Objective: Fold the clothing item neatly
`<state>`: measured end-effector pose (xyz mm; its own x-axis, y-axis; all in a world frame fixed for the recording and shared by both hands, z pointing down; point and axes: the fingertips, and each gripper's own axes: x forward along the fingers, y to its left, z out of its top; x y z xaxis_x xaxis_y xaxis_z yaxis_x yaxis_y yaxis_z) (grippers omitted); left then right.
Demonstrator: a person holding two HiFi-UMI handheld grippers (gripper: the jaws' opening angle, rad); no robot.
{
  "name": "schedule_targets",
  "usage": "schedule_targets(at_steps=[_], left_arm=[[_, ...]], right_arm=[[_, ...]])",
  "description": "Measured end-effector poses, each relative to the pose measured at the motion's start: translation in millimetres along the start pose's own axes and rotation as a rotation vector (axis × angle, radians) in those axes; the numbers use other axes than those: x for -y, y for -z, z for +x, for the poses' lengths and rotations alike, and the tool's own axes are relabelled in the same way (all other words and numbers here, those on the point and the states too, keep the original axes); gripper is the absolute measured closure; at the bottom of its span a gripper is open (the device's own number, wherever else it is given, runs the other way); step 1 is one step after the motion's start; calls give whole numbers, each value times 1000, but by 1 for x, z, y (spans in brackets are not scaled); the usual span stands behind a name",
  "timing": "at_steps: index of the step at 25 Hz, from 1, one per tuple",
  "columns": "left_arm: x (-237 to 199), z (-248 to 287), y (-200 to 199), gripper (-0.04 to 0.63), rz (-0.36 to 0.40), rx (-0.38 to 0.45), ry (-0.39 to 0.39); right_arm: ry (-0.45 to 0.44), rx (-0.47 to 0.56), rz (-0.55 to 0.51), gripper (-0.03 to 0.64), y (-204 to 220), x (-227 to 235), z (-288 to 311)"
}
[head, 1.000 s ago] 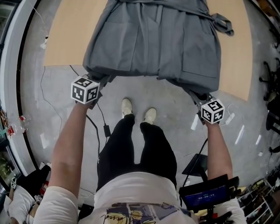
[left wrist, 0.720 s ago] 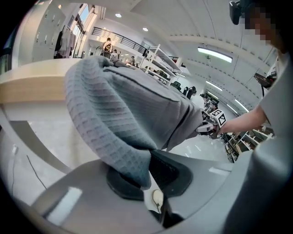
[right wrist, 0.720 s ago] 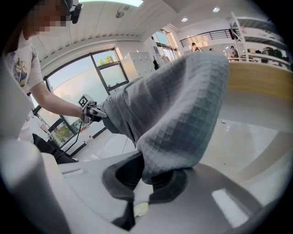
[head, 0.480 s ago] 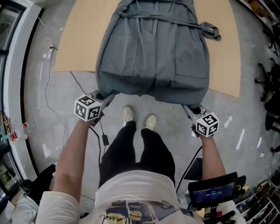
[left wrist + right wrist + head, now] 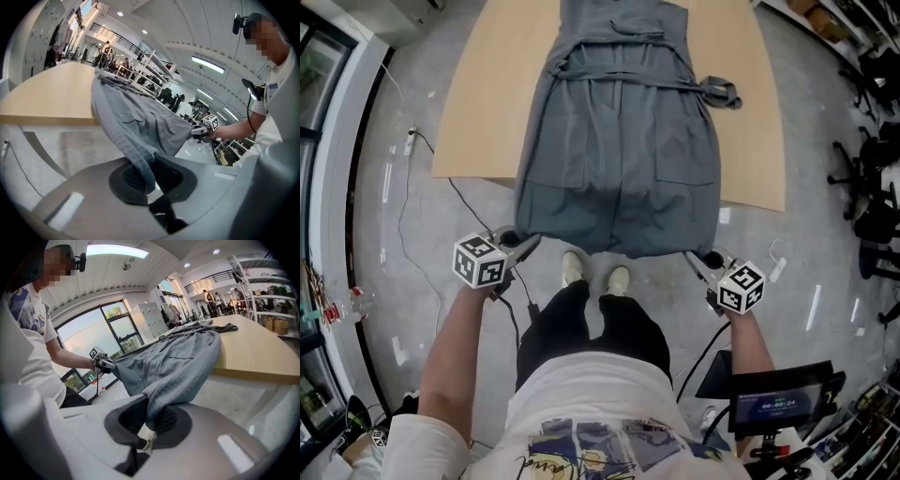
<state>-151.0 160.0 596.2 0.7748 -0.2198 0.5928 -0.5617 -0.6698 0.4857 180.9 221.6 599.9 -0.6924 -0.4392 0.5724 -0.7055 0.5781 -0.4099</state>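
**Floor** (image 5: 403, 244): grey polished concrete, with thin cables (image 5: 397, 192) trailing by the counter's left near corner.

**Counter** (image 5: 487, 103): pale wood top. Office chairs (image 5: 862, 178) stand off its right side.

**Grey belted garment** (image 5: 619, 159): patch pockets. It lies lengthwise down the middle of the counter. The knotted tie end (image 5: 720, 92) rests on the wood at the garment's right. The hem end passes the near edge and is held clear of the floor, stretched between the two grippers.

**Person**: stands at the near edge, pale shoes (image 5: 572, 267) below the hem.

**Left hand-held gripper** (image 5: 523, 246): jaws pinched together on the hem's left corner, the ribbed cloth fold running out between the pads.

**Right hand-held gripper** (image 5: 698, 261): jaws clamped on the hem's right corner, with a white tag at the pads.

**Screen** (image 5: 778, 405): dark and lit, low at the person's right.
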Motion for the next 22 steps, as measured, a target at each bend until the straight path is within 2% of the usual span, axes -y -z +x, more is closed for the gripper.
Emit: schedule_targets(at_steps=[8,16,22], left_arm=[[34,-31,-32,577,36,26,90],[60,-62,-90,577,21,155,185],[69,-87,-135,577,64,248,230]], right_arm=[[-89,4,-38,604,-40,-30,-24],[-139,39,-81,604,-89,-48,-50],[-148,86,-126,604,-133,-55,-58]])
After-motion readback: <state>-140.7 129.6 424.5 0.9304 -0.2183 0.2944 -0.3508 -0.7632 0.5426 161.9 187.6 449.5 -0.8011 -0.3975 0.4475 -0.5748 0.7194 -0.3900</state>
